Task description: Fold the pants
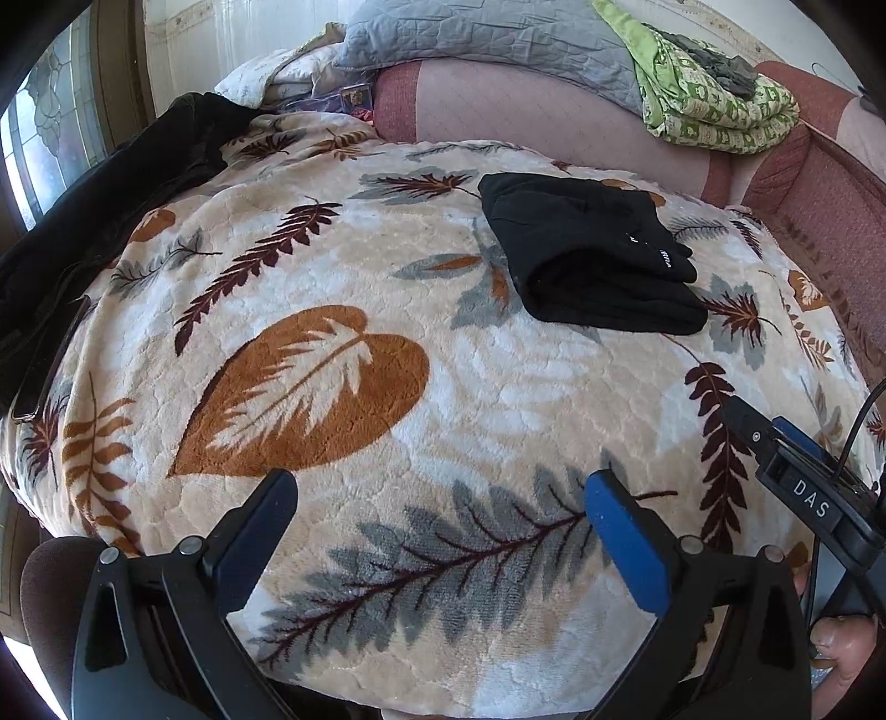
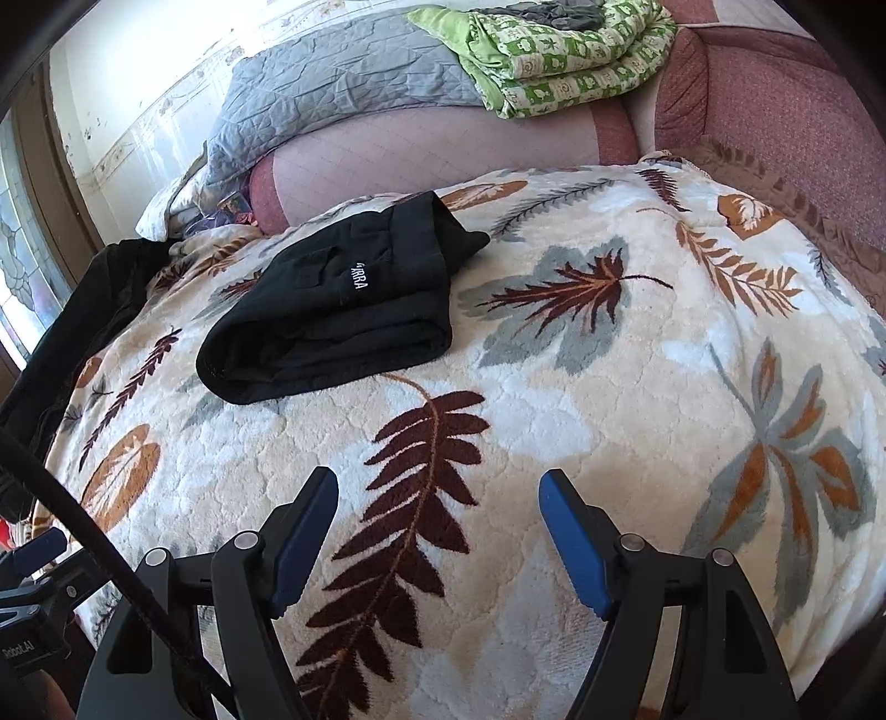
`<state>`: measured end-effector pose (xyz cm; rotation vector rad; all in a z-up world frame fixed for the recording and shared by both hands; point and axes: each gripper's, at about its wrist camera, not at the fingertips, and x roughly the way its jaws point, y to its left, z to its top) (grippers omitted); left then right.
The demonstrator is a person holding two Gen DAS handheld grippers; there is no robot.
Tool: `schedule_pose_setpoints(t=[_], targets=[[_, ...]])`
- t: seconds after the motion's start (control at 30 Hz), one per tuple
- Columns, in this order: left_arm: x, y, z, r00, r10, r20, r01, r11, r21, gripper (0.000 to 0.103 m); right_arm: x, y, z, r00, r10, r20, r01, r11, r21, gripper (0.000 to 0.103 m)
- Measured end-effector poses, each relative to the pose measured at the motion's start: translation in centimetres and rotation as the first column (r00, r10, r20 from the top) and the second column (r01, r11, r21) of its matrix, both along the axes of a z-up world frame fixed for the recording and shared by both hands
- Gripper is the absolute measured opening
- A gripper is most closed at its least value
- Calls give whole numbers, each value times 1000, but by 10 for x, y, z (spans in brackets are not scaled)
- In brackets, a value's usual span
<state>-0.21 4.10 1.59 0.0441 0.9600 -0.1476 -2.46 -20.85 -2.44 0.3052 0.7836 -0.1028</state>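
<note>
Black pants (image 1: 587, 257) lie folded into a compact bundle on the leaf-patterned blanket (image 1: 387, 343), white lettering on top. They also show in the right wrist view (image 2: 338, 310), up and left of centre. My left gripper (image 1: 440, 498) is open and empty, hovering over the blanket well short of the pants. My right gripper (image 2: 437, 498) is open and empty too, near the blanket's front, apart from the pants. Part of the right gripper's body shows at the right edge of the left wrist view.
Another dark garment (image 1: 111, 205) is heaped at the blanket's left edge. A grey quilt (image 1: 487, 39) and a green patterned blanket (image 1: 714, 105) lie on the pink sofa back (image 1: 554, 116) behind. A window (image 1: 50, 111) stands at left.
</note>
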Motion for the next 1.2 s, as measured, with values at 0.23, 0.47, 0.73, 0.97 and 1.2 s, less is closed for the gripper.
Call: schedule_pose_setpoints(t=[0.23, 0.47, 0.73, 0.97, 1.2], targets=[[2, -2, -3, 1000, -2, -7, 2, 1000, 17, 103, 1, 3, 1, 1000, 8, 7, -7, 1000, -17, 80], [2, -3, -5, 1000, -9, -15, 10, 1000, 14, 103, 2, 2, 0, 1000, 5, 3, -5, 1000, -13, 81], [2, -3, -9, 999, -11, -34, 11, 1000, 9, 103, 1, 5, -1, 1000, 15, 3, -14, 999, -31, 81], [2, -1, -10, 999, -7, -46, 6, 1000, -15, 103, 0, 10, 1, 1000, 21, 7, -21, 999, -46, 82], [0, -3, -9, 999, -20, -36, 20, 1000, -9, 103, -1, 15, 2, 999, 37, 17, -36, 997, -75, 83]])
